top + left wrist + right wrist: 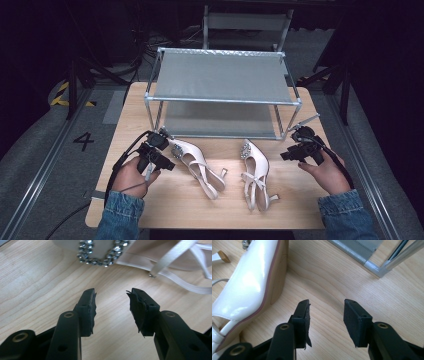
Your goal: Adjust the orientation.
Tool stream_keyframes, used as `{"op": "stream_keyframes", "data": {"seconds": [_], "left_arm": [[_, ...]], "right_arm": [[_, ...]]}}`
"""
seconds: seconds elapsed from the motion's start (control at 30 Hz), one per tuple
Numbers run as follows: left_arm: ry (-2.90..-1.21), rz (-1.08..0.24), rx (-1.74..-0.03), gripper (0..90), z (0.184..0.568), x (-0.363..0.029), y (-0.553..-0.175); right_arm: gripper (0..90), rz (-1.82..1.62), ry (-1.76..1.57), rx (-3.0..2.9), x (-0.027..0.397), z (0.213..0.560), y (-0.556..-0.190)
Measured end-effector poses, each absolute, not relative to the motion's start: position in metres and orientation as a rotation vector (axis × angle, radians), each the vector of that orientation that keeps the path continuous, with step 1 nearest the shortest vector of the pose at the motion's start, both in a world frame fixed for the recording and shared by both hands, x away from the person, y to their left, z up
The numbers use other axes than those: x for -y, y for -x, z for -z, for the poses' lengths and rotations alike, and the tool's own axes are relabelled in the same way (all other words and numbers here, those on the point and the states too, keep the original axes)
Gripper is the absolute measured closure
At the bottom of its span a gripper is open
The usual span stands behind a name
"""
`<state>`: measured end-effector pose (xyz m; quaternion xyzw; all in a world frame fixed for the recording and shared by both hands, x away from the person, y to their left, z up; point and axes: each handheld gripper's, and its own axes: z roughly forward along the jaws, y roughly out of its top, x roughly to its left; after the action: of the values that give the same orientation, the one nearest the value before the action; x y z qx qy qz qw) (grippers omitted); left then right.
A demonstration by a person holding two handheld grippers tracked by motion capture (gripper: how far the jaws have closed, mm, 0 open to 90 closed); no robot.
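Observation:
Two pale cream slingback shoes with jewelled toe buckles lie on the wooden table (300,210). The left shoe (197,162) points its toe to the back left; the right shoe (255,172) points straight back. My left gripper (167,150) is open just left of the left shoe's toe, and its view shows the crystal buckle (100,252) and straps (175,255) a little beyond empty jaws (111,307). My right gripper (290,152) is open to the right of the right shoe, whose glossy side (249,282) lies left of its empty jaws (325,315).
A two-tier metal rack (222,75) with grey fabric shelves stands at the back of the table, and its corner foot (377,268) is close ahead of the right gripper. Cables trail from both grippers. A grey chair (247,22) stands behind the table.

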<state>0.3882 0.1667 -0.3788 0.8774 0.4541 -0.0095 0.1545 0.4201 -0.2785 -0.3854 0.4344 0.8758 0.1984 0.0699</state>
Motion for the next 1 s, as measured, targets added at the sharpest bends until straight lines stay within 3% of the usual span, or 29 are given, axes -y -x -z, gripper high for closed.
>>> {"op": "stream_keyframes", "data": {"seconds": [0.4,0.57,0.8,1.0], "left_arm": [[-2.549,0.07,-1.176,54.5,0.367,-0.139,-0.377],[-2.587,0.163,-1.122,51.5,0.375,-0.123,-0.378],[-2.608,0.073,-1.104,47.8,0.39,-0.11,-0.379],[-2.588,0.072,-1.134,52.4,0.407,-0.109,-0.388]], "right_arm": [[51.7,-0.615,-1.288,-2.643,0.283,0.384,-0.414],[50.8,-0.619,-1.287,-2.651,0.281,0.383,-0.412],[50.2,-0.64,-1.263,-2.668,0.278,0.383,-0.41],[50.2,-0.64,-1.258,-2.675,0.277,0.385,-0.409]]}}
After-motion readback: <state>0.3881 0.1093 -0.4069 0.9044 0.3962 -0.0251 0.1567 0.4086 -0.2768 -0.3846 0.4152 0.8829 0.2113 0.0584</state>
